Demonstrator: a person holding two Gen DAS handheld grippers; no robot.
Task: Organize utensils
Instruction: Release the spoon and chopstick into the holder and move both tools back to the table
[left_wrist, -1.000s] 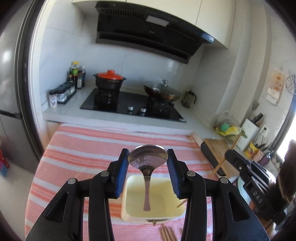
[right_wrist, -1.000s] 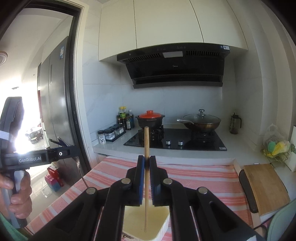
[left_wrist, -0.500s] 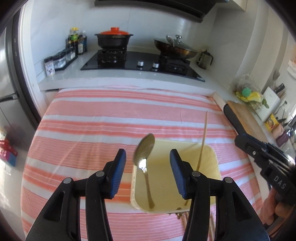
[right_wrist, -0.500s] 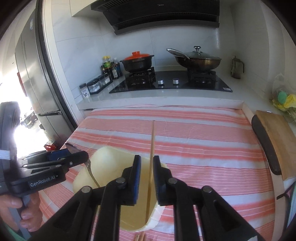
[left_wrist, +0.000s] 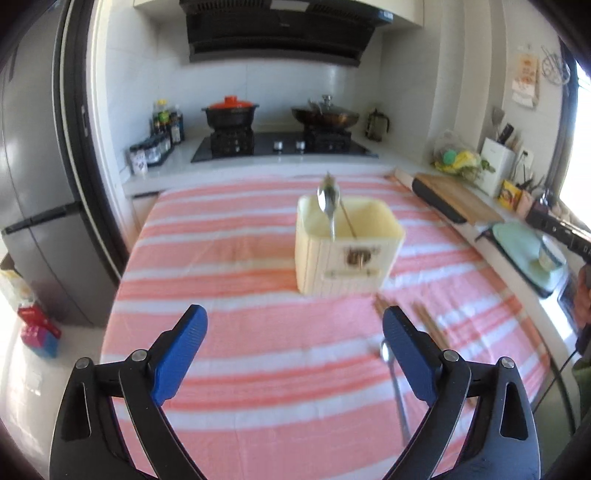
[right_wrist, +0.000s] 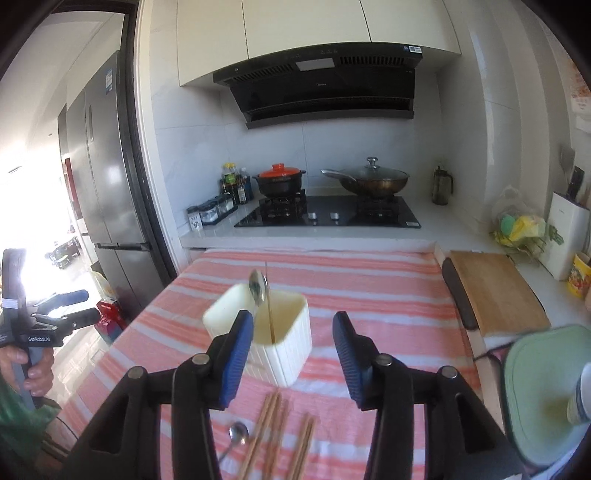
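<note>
A cream ribbed utensil holder stands on the striped cloth. A metal spoon and one chopstick stand in it. My left gripper is open and empty, well in front of the holder. My right gripper is open and empty, just in front of the holder. A second spoon and several wooden chopsticks lie on the cloth near the front.
The table has a pink-and-white striped cloth. A wooden cutting board lies at the right edge. A stove with a pot and a wok is behind. A green mat is at the right.
Both grippers let go of the spoon and the chopstick into the holder, opened wide and pulled back from it.
</note>
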